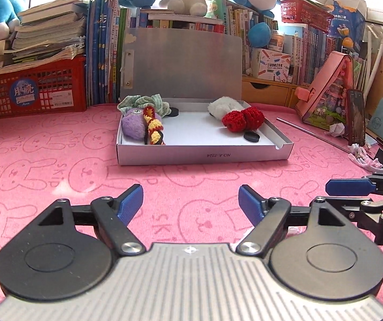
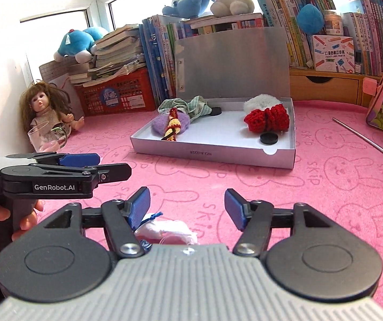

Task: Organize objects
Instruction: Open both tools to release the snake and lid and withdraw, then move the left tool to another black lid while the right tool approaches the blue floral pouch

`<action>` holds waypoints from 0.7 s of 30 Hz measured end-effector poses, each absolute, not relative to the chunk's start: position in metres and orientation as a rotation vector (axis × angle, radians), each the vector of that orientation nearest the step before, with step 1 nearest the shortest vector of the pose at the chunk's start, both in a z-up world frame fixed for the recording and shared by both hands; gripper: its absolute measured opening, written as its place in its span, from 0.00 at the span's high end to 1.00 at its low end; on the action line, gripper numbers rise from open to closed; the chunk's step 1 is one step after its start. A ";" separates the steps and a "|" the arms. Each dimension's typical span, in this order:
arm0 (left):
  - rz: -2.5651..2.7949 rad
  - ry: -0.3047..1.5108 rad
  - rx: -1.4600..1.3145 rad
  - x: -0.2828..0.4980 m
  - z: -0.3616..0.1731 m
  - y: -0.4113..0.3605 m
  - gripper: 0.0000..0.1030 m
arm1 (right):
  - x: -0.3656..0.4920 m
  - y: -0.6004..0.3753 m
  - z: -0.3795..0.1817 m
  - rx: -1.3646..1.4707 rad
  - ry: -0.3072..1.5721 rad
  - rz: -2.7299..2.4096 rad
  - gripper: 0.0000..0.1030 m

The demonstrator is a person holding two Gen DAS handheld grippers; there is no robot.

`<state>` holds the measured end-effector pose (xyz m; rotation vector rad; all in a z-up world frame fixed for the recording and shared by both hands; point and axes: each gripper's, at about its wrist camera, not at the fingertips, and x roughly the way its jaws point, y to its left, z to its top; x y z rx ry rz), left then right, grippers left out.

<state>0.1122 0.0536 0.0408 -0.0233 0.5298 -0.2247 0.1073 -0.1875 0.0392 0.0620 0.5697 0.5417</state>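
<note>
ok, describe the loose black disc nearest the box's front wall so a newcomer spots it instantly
Find the open white box on the pink bunny-print cloth. In its front right corner, just ahead of the red crocheted piece, lies a flat black disc. The other black disc sits at the back, beside the green checked fabric.

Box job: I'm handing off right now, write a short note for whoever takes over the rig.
Left gripper: open, empty, over the pink mat.
Right gripper: open, with nothing between the pads; a white fluffy item lies on the mat just under it.
Box: lid up, holding the purple plush, red knit piece and black discs.
Left: probably the white item goes in next.
</note>
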 end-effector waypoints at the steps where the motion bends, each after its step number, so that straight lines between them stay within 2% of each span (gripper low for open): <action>1: -0.218 0.530 -0.023 0.108 0.038 0.054 0.20 | 0.101 -0.186 0.037 0.057 0.568 0.542 0.27; 12: -0.146 0.525 -0.014 0.078 0.014 0.061 0.20 | 0.039 -0.163 0.017 -0.015 0.498 0.521 0.19; 21: -0.122 0.544 -0.012 0.071 -0.001 0.065 0.17 | 0.025 -0.148 -0.004 -0.034 0.505 0.489 0.18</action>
